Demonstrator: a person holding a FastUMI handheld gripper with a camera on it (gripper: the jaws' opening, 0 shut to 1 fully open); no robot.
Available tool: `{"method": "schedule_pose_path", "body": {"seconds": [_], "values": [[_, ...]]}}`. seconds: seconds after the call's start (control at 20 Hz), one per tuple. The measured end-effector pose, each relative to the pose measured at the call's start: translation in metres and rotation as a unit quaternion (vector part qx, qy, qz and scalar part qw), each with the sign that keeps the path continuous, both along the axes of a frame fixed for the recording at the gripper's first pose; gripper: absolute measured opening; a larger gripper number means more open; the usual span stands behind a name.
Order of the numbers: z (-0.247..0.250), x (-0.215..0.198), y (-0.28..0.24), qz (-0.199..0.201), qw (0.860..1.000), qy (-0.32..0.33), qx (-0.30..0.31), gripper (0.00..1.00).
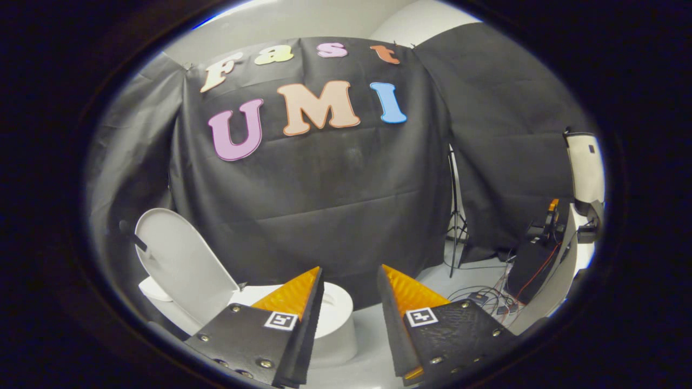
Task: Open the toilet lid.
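Item one: gripper (350, 302), lower centre of the frame. I am holding it with its two fingers spread apart, a clear gap between them, gripping nothing and touching nothing.

Item two: white oval plastic toilet lid (181, 265), lower left of the frame. It is standing raised, tilted back toward the black cloth wall (324, 189) behind it, well apart from my left finger.

Item three: white ceramic toilet bowl with its seat (335, 319), lower centre-left, lying partly behind my left finger. The seat ring is showing uncovered beyond the fingertip.

Item four: thin black tripod stand (455, 216), right of centre, standing on the pale floor (432, 278) against the cloth.

Item five: tangle of dark cables and small boxes (486, 302), lower right, lying on the floor beside a dark slanted equipment case (532, 265).

Status: I am judging the task as done, since the lid is already up and the seat is exposed. Nothing seems left except drawing the gripper away.
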State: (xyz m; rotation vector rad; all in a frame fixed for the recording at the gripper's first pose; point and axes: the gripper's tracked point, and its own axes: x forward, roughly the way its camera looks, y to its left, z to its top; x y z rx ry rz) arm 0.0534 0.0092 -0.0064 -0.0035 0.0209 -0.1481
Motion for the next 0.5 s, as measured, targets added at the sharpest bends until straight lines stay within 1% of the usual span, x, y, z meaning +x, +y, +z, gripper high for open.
{"method": "schedule_pose_path", "body": {"seconds": [0.5], "values": [[0.0006, 0.0002, -0.0018, 0.000, 1.000, 0.001, 0.003, 0.58]]}}
